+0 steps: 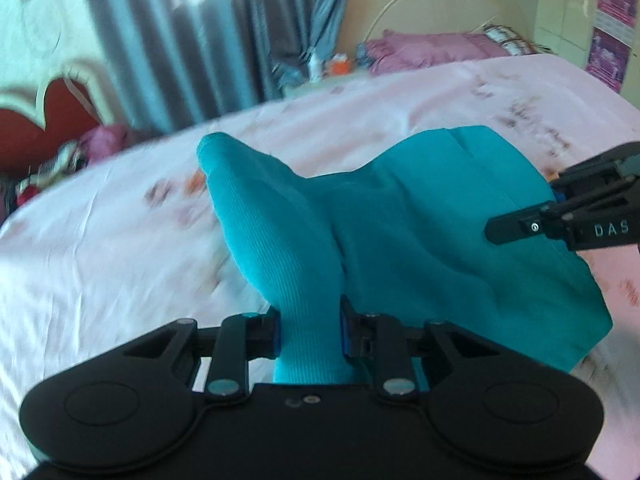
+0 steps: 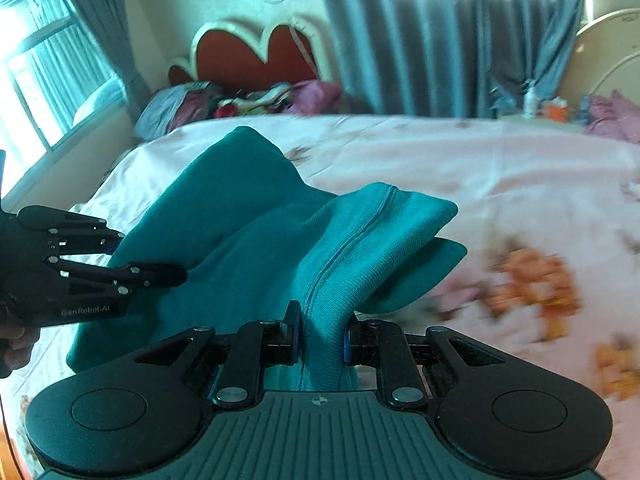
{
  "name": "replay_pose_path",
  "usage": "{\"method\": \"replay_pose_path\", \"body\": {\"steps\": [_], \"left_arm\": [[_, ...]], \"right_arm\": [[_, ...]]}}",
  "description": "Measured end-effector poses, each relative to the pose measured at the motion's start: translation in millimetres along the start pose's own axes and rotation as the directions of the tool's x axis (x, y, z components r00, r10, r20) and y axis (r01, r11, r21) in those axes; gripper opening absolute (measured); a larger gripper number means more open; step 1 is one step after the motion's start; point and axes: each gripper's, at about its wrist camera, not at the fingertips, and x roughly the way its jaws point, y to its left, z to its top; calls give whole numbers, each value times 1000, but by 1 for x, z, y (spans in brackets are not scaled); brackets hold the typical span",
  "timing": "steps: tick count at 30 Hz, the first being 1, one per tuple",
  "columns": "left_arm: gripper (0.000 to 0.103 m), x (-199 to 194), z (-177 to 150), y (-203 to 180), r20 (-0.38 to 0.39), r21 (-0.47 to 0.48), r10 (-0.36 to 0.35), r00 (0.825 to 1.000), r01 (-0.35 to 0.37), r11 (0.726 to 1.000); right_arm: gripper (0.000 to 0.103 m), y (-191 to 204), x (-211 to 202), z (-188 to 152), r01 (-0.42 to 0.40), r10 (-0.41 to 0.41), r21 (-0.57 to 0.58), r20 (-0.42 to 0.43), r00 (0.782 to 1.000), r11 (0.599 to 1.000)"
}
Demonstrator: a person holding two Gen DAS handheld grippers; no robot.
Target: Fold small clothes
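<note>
Left gripper [image 1: 309,332] pinching a bunched fold of the soft teal ribbed knit garment [image 1: 400,216]. Right gripper [image 2: 322,338] pinching another fold, seam between its fingers. Pink flowered bedsheet [image 2: 500,184] underneath both.

Garment [image 1: 400,216] on the bed [image 1: 100,240], near its middle, one end in the left hand-held gripper [image 1: 310,328], the other in the right hand-held gripper [image 2: 322,336], the cloth sagging between them onto the sheet. Headboard [image 2: 248,56] behind the bed, with a heap of clothes [image 2: 240,100] at its foot. Curtains [image 2: 440,40] right of the headboard; window [image 2: 48,72] to its left.
</note>
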Motion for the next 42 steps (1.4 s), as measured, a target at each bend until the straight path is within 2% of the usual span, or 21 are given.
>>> {"method": "replay_pose_path", "body": {"steps": [3, 4, 5, 6, 8, 10, 11, 12, 14, 15, 17, 18, 21, 22, 23, 26, 29, 32, 34, 36, 42], "left_arm": [[35, 24, -26, 30, -67, -54, -37, 997, 34, 998], [48, 38, -38, 41, -105, -102, -74, 992, 64, 993], [70, 48, -52, 54, -92, -174, -91, 992, 74, 982], [76, 47, -60, 64, -52, -228, -86, 995, 72, 971], [72, 40, -70, 75, -1, -280, -136, 991, 130, 951], [72, 30, -75, 79, 33, -271, -135, 990, 139, 953], [70, 24, -76, 80, 53, -253, -125, 991, 135, 958], [68, 18, -77, 82, 72, -247, -109, 991, 123, 961], [48, 7, -73, 89, 126, -229, -88, 988, 115, 967], [48, 4, -72, 94, 152, -223, -92, 984, 125, 967], [45, 3, -60, 93, 195, -189, -149, 969, 186, 964], [42, 7, -53, 90, 186, -172, -163, 969, 195, 966], [36, 34, -37, 79, 133, -124, -194, 972, 211, 970], [35, 50, -35, 74, 78, -121, -185, 980, 193, 974], [36, 64, -35, 69, 34, -109, -164, 986, 167, 980], [34, 61, -28, 62, 36, -92, -147, 988, 150, 984], [37, 38, -30, 70, 135, -91, -171, 976, 184, 979], [35, 48, -22, 77, 141, -131, -150, 979, 169, 977], [36, 67, -18, 83, 96, -174, -144, 985, 159, 972], [37, 93, -17, 89, 53, -215, -179, 982, 186, 959], [38, 97, -19, 99, 93, -210, -188, 978, 204, 956]], "right_arm": [[18, 5, 45, -11, 60, -57, 29, -97, 994, 998], [18, -3, 62, -16, 90, -80, 70, -141, 987, 993], [18, -12, 74, -25, 98, -77, 120, -166, 983, 988], [18, -19, 76, -29, 87, -62, 164, -151, 987, 983], [18, -20, 73, -28, 92, -68, 171, -140, 988, 981], [21, -12, 70, -27, 104, -86, 131, -138, 987, 986], [27, -13, 68, -26, 121, -103, 129, -139, 985, 984], [43, -14, 62, -25, 164, -150, 117, -121, 981, 979], [44, -13, 38, -21, 198, -196, 97, -31, 980, 975], [44, -12, 31, -17, 188, -189, 99, -2, 982, 977], [41, -6, 27, -8, 179, -181, 63, 39, 983, 982], [29, -1, 30, -5, 184, -186, 35, 35, 982, 982], [12, -2, 55, -4, 182, -182, -14, -41, 982, 983], [9, -8, 75, -8, 226, -227, -23, -103, 968, 974], [9, -16, 89, -14, 249, -250, -20, -125, 960, 968], [9, -24, 85, -9, 244, -238, 51, -109, 965, 968], [9, -15, 65, -5, 262, -262, 58, -12, 965, 963], [9, -8, 69, 5, 230, -233, 73, 26, 972, 970], [9, -4, 87, 9, 221, -222, 59, 10, 975, 974], [8, -10, 117, 9, 276, -272, 39, -69, 960, 960], [8, -12, 115, 8, 272, -270, 52, -46, 962, 961]]}}
